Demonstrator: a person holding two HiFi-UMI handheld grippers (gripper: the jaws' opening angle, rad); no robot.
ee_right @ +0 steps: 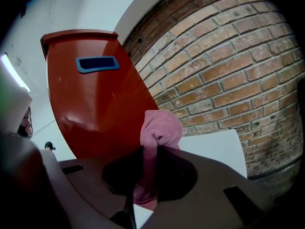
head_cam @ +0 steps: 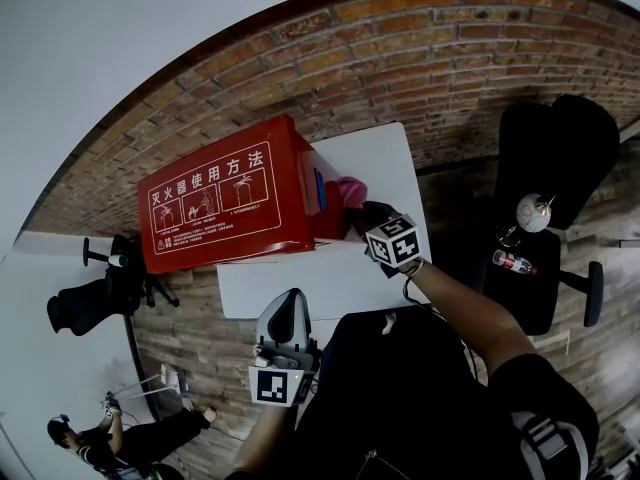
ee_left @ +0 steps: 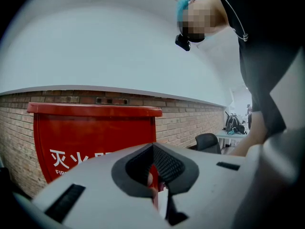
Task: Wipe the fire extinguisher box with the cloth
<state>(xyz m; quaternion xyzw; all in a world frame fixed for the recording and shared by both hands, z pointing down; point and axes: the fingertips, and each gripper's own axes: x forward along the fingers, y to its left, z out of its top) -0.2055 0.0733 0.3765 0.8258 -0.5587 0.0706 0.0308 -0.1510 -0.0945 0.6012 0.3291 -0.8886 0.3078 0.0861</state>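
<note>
- Brick wall (head_cam: 420, 58) behind, white bench (head_cam: 385, 153) below: your right tongs (ee_right: 145, 152) are clamped on the pink cloth (ee_right: 161, 125), whose bunched end pokes out just beside the box's side.
- It is soft and light, so your pinch at the fold lets a fat pad lead.
- Your fire extinguisher box (head_cam: 220, 208) stands on the bench: stiff, glossy, likely slick, so press flat.
- Your left tongs (ee_left: 153, 173) seem closed on nothing, facing its front.
- Its blue handle recess (ee_right: 96, 63) may snag your cloth. The chair (head_cam: 550, 158) and bottle (head_cam: 512, 261) sit well apart.
</note>
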